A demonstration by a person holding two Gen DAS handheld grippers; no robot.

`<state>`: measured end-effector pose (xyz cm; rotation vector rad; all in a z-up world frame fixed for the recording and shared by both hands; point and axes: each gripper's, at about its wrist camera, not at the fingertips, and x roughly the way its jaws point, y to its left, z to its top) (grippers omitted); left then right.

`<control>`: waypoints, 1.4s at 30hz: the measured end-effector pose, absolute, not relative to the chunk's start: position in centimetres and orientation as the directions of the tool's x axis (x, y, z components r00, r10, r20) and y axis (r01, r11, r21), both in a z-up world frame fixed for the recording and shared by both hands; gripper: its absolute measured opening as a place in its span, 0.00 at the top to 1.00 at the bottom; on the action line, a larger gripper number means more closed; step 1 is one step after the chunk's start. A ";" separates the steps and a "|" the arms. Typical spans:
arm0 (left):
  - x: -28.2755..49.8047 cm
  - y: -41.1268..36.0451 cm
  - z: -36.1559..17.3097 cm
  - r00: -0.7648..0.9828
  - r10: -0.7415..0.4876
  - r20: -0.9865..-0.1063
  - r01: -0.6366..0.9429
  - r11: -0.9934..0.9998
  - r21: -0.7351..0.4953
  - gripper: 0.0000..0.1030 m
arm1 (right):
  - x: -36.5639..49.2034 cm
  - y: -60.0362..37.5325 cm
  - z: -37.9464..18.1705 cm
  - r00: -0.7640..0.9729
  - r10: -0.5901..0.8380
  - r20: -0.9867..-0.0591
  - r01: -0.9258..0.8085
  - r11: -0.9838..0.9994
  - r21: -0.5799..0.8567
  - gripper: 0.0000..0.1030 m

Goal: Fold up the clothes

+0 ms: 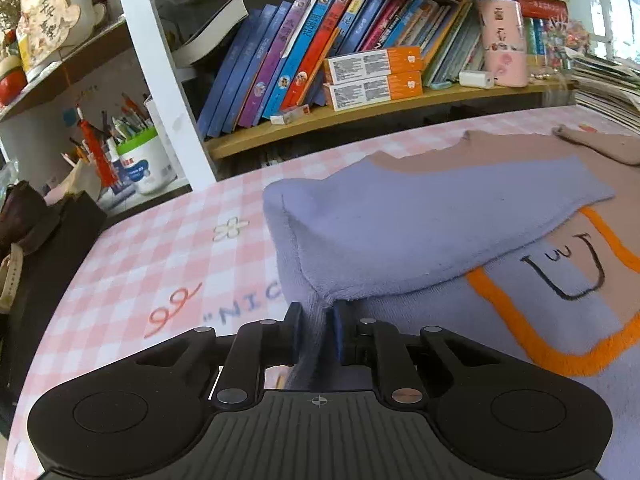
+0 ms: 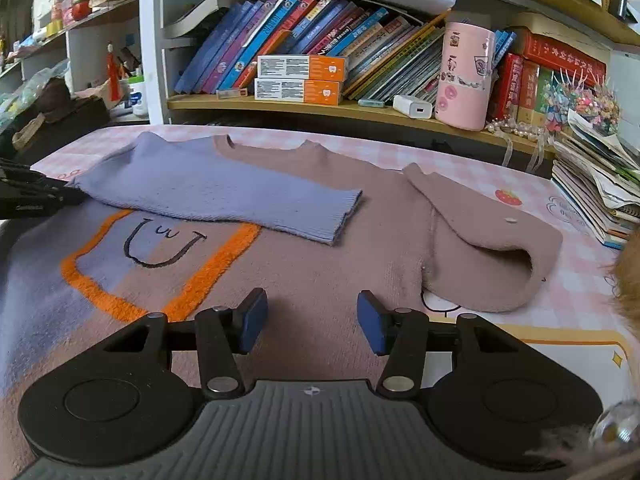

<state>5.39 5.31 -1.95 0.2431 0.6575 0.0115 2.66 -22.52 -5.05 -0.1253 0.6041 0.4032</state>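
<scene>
A sweater (image 2: 320, 248), half purple and half brown with an orange square and a smiling face on it, lies flat on the pink chequered table (image 2: 580, 216). Its purple sleeve (image 1: 440, 216) is folded across the chest, and the brown sleeve (image 2: 480, 248) is folded in on the right. My left gripper (image 1: 316, 312) is shut on a pinch of purple fabric at the sweater's left edge, below the sleeve's fold. It also shows as a black shape at the left edge of the right wrist view, left gripper (image 2: 36, 196). My right gripper (image 2: 312, 312) hovers open over the brown lower part, nothing between its pads.
A bookshelf (image 2: 320, 108) with leaning books, two orange boxes (image 2: 300, 80) and a pink canister (image 2: 464, 76) runs along the table's far edge. A stack of magazines (image 2: 592, 192) sits at the right. A dark bag (image 1: 48, 240) and a pen tub (image 1: 140, 160) stand at the left.
</scene>
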 end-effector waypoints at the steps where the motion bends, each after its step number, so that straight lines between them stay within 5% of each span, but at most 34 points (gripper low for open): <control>1: 5.4 5.2 -1.9 0.793 0.098 -0.602 0.064 0.968 0.242 0.83 | 2.8 -22.6 -5.0 0.747 0.333 -0.575 -0.403 0.915 0.008 0.53; 5: 4.0 3.4 -1.2 0.800 0.157 -0.579 0.073 0.933 0.353 0.77 | 3.0 -22.9 -5.0 0.742 0.347 -0.574 -0.403 0.915 0.033 0.52; 10: 2.0 -0.7 1.3 0.851 0.050 -0.522 0.178 0.909 0.376 0.55 | 3.0 -23.0 -5.0 0.734 0.365 -0.573 -0.413 0.909 0.050 0.45; 16: 3.1 -7.8 1.1 0.843 -0.139 -0.519 0.350 0.875 0.334 0.55 | 2.9 -23.0 -5.0 0.733 0.369 -0.572 -0.416 0.908 0.054 0.41; 19: 4.7 -11.5 -0.4 0.825 -0.178 -0.536 0.417 0.832 0.365 0.55 | 2.9 -23.0 -4.9 0.733 0.370 -0.571 -0.415 0.908 0.056 0.31; 20: 5.1 -12.4 -0.8 0.821 -0.185 -0.540 0.432 0.820 0.376 0.55 | 2.9 -23.1 -4.9 0.733 0.370 -0.571 -0.415 0.908 0.057 0.25; 24: 6.7 -13.8 -1.2 0.819 -0.179 -0.545 0.436 0.811 0.390 0.55 | 3.2 -23.7 -5.0 0.739 0.355 -0.572 -0.379 0.922 0.083 0.30; 28: 7.0 -14.2 -1.4 0.808 -0.204 -0.553 0.467 0.793 0.391 0.55 | 0.6 -23.5 -4.9 0.765 0.311 -0.563 -0.395 0.918 -0.030 0.16; 38: 7.7 -16.9 -2.4 0.794 -0.245 -0.557 0.505 0.775 0.379 0.55 | -3.7 -24.9 -5.3 0.753 0.320 -0.574 -0.443 0.893 -0.083 0.14; 42: 7.5 -18.8 -3.1 0.832 -0.193 -0.519 0.480 0.720 0.501 0.55 | -3.5 -25.1 -5.4 0.748 0.323 -0.580 -0.440 0.896 -0.068 0.13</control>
